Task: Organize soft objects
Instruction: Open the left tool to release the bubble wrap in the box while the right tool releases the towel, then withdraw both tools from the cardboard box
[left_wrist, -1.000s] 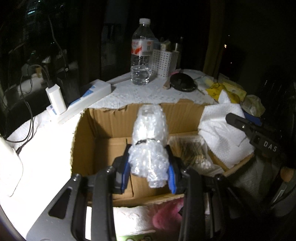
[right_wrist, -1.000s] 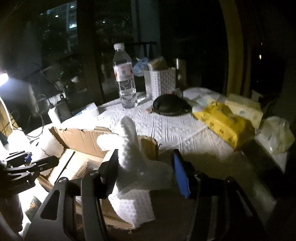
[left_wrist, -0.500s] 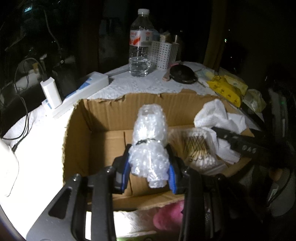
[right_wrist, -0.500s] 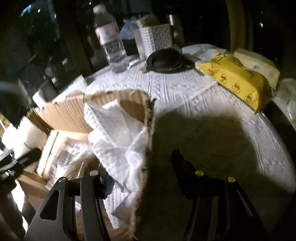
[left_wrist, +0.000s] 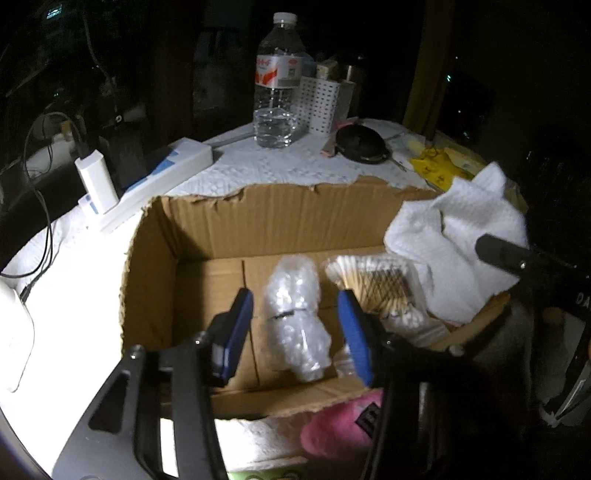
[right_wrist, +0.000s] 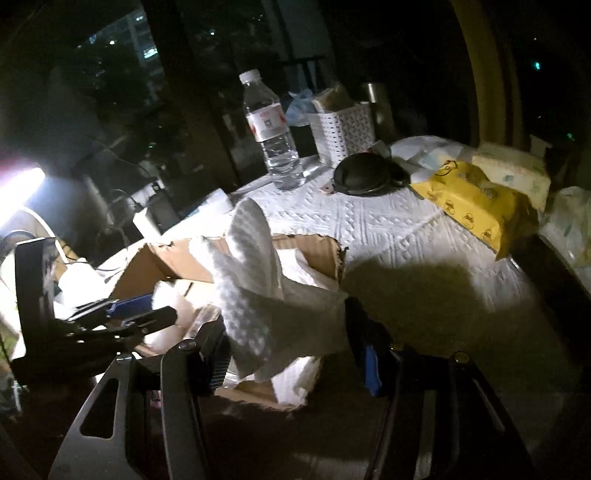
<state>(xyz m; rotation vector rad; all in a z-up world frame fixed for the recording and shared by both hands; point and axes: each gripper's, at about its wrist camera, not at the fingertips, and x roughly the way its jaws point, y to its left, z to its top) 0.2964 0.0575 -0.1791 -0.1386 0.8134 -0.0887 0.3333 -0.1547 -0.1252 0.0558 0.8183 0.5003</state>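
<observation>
An open cardboard box (left_wrist: 192, 236) stands on the table. A bubble wrap roll (left_wrist: 295, 317) lies on the box floor between the spread jaws of my left gripper (left_wrist: 295, 328), which is open and does not touch it. A clear bag of cotton swabs (left_wrist: 376, 284) lies beside it. A white cloth (left_wrist: 454, 236) drapes over the box's right wall. In the right wrist view the cloth (right_wrist: 258, 288) hangs between the wide jaws of my right gripper (right_wrist: 291, 350), which is open. The box (right_wrist: 314, 247) shows behind it.
A water bottle (left_wrist: 277, 88), a white perforated basket (left_wrist: 321, 107), a black round case (left_wrist: 362, 144) and yellow tissue packs (right_wrist: 469, 203) stand behind the box. A power strip with a charger (left_wrist: 122, 184) lies at left. A pink soft thing (left_wrist: 340, 424) sits at the near edge.
My left gripper opened and let the bubble wrap roll drop onto the box floor. The right gripper lifted back and the cloth now stands up between its jaws.
</observation>
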